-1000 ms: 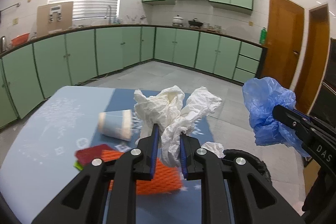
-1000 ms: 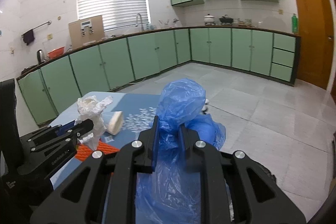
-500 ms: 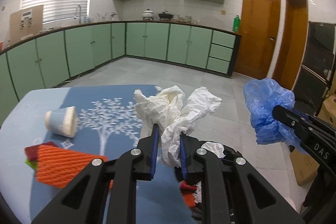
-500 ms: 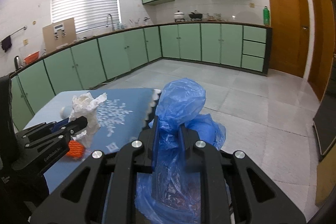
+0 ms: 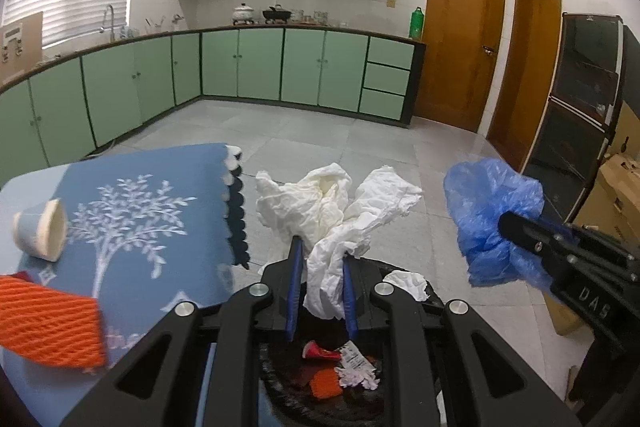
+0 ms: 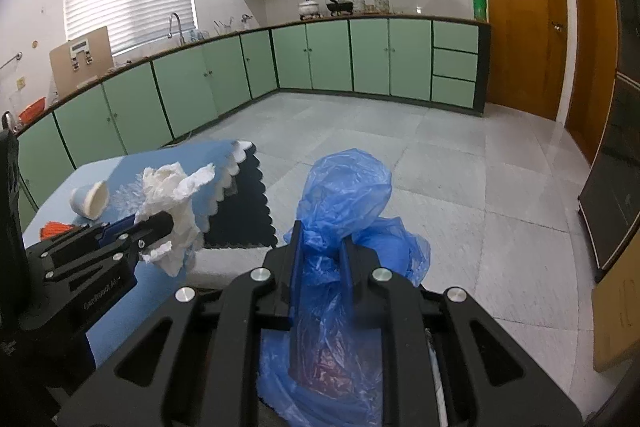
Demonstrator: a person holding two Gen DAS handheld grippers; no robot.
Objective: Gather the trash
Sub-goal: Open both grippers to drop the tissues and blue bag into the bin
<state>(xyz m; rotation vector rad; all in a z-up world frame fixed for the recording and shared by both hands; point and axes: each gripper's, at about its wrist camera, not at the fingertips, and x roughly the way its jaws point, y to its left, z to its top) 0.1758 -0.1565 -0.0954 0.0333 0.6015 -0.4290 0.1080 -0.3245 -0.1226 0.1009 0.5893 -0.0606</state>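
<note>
Both tongs (image 5: 320,259) (image 6: 320,247) swung off table (image 5: 168,187) — tissue (image 5: 336,203) now over bin (image 5: 320,399).

The left gripper (image 5: 320,263) was clamped on a crumpled white tissue (image 5: 336,203), held over a black trash bin (image 5: 434,301) whose inside showed red, orange and white scraps. At the right, the right gripper (image 5: 516,227) pinched a bunched blue plastic bag (image 5: 484,215) above the tiled floor. On the left, a blue table (image 5: 160,227) with a white tree print bore a tipped paper cup (image 5: 40,229) and, nearer, an orange mesh piece (image 5: 48,323).
</note>
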